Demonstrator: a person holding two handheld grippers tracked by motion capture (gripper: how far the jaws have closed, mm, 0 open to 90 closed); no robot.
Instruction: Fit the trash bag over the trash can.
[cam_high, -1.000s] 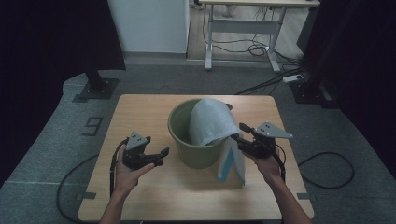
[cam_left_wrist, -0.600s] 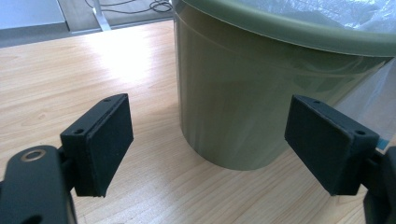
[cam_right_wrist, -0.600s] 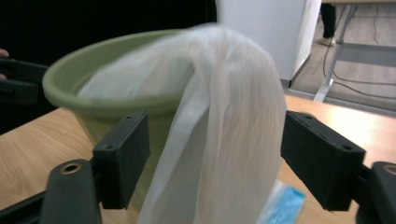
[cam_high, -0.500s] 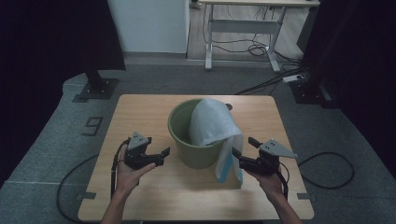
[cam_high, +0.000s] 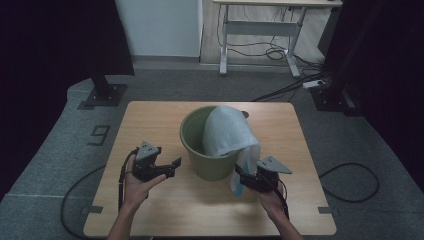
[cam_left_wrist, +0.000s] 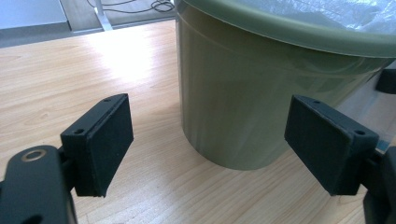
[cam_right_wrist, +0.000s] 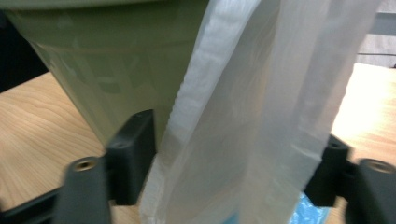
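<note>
A green bucket (cam_high: 200, 150) stands in the middle of the wooden table (cam_high: 150, 120). A white plastic bag (cam_high: 227, 132) is draped over its rim and hangs down its right front side, with a blue patch at the lower end (cam_right_wrist: 308, 212). My right gripper (cam_high: 240, 179) sits low by that hanging end. Its jaws have just been closing with the bag (cam_right_wrist: 261, 93) loose between them, and they stand wide around it (cam_right_wrist: 229, 163). My left gripper (cam_high: 172, 167) rests left of the bucket (cam_left_wrist: 261, 93), open with nothing between its pads (cam_left_wrist: 208, 144).
Bare tabletop lies in front of and to the left of the bucket. Beyond the table stand a desk frame with cables (cam_high: 260, 30) and a dark stand base (cam_high: 102, 95). A cable loops on the floor at the right (cam_high: 350, 185).
My right gripper has come down along the hanging bag, from the height of the bucket's rim to near the tabletop. The left gripper and bucket have not moved.
</note>
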